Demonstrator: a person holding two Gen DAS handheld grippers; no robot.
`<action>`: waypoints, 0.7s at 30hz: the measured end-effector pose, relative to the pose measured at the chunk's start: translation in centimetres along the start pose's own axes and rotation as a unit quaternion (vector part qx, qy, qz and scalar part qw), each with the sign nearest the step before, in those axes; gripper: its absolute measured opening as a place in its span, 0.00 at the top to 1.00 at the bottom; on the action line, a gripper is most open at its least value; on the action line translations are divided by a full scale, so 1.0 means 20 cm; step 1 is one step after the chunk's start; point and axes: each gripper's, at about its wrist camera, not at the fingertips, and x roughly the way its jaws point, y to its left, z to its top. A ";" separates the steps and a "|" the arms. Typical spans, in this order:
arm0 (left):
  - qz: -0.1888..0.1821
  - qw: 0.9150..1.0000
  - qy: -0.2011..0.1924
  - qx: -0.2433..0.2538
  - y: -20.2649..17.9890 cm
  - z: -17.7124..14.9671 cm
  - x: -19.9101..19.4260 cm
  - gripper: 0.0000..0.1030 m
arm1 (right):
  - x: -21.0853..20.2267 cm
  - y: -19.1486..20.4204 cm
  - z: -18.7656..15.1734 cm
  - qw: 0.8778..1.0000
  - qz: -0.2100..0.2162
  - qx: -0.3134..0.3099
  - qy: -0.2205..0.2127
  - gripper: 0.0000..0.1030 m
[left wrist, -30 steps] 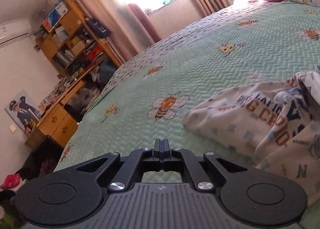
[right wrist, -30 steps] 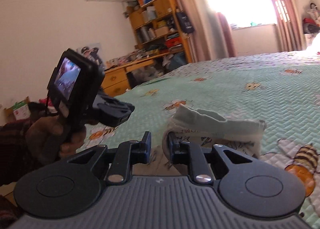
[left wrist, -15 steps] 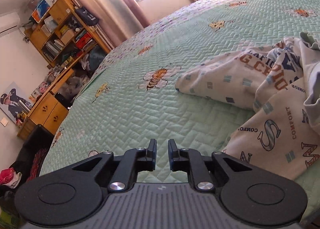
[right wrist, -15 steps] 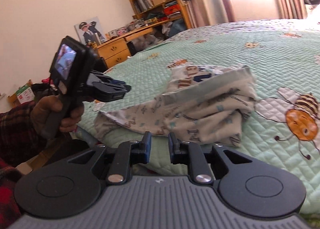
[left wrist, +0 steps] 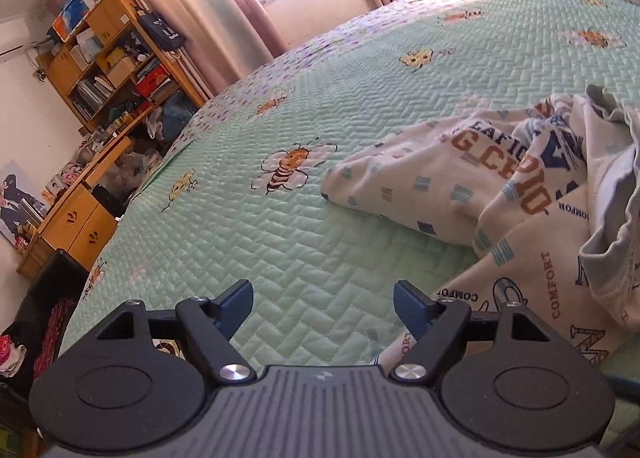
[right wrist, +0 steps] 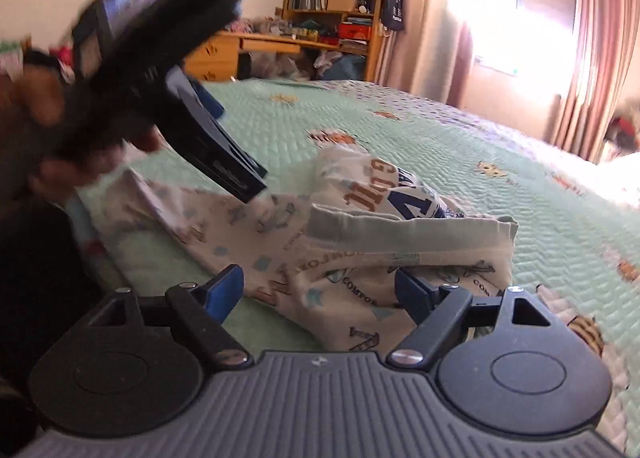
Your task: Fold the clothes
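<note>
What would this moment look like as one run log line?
step: fold clothes | left claw: opening, nothing between jaws | right claw: opening, printed garment crumpled on green bedspread, unfolded

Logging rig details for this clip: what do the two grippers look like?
Both match: the left gripper and right gripper have a grey ribbed body, two black round discs, black linkages with silver screws and blue-padded fingers. The right view shows the left unit's rear screen, blurred.
</note>
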 end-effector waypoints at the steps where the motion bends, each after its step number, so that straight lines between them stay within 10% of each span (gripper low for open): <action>1: 0.002 1.000 0.003 0.001 0.00 0.01 0.01 0.23 | 0.03 0.00 -0.01 1.000 -0.010 -0.009 -0.001 0.19; 4: 0.004 1.000 0.010 0.001 0.00 0.04 0.03 0.22 | 0.08 -0.08 -0.04 1.000 -0.004 0.018 -0.007 0.22; 12: 0.026 0.998 -0.016 0.049 -0.16 0.24 0.08 0.20 | -0.04 -0.44 -0.12 0.967 0.074 0.239 -0.052 0.90; 21: 0.041 0.991 -0.057 0.117 -0.37 0.51 0.21 0.17 | -0.31 -0.78 -0.33 0.883 0.131 0.431 -0.131 0.95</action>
